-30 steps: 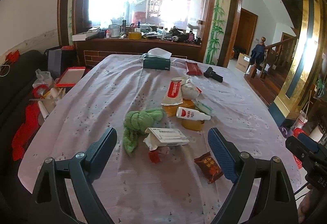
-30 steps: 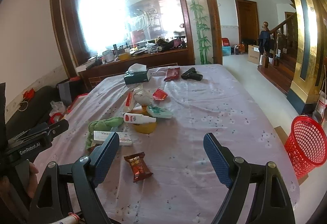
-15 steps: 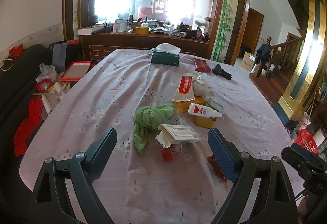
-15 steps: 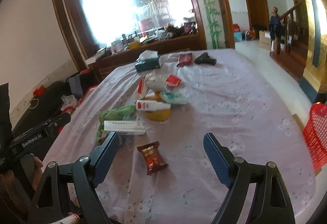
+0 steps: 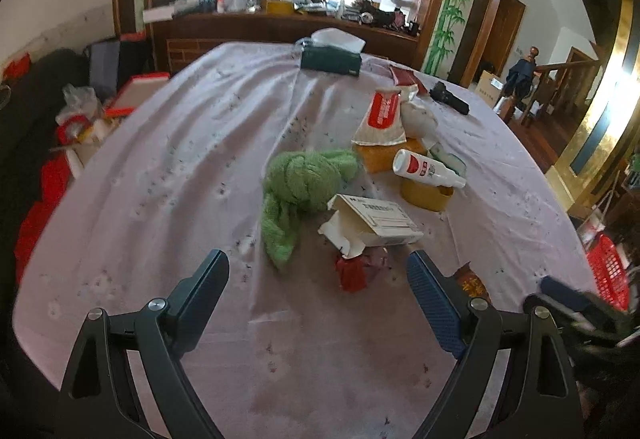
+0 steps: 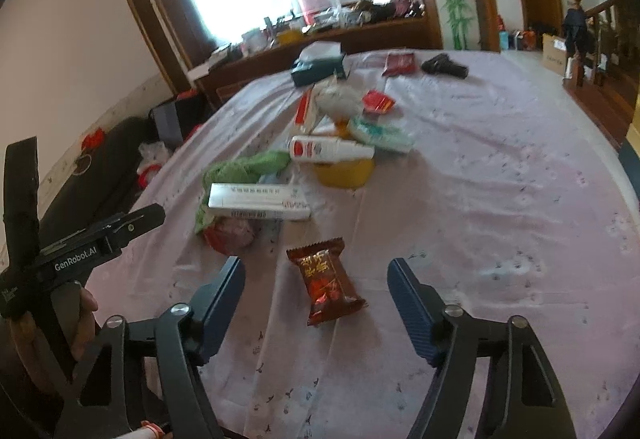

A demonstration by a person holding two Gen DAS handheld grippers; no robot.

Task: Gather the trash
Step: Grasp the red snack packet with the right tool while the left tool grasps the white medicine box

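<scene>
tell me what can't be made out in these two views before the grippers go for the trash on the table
- Red snack packet, left wrist view: mostly hidden behind the left gripper's right finger.
- Crumpled red wrapper, right wrist view: blurred, print unreadable.
- White carton, both views: lettering too small to read.
- Red basket, left wrist view: cut off by the edge, contents unseen.
- Right gripper: jaws just closing around the packet, contact with the pads not shown.

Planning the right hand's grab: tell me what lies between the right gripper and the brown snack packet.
Nothing but bare tablecloth. In the right wrist view the brown snack packet lies flat just ahead of the right gripper, whose jaws, just closing, don't touch it.
</scene>
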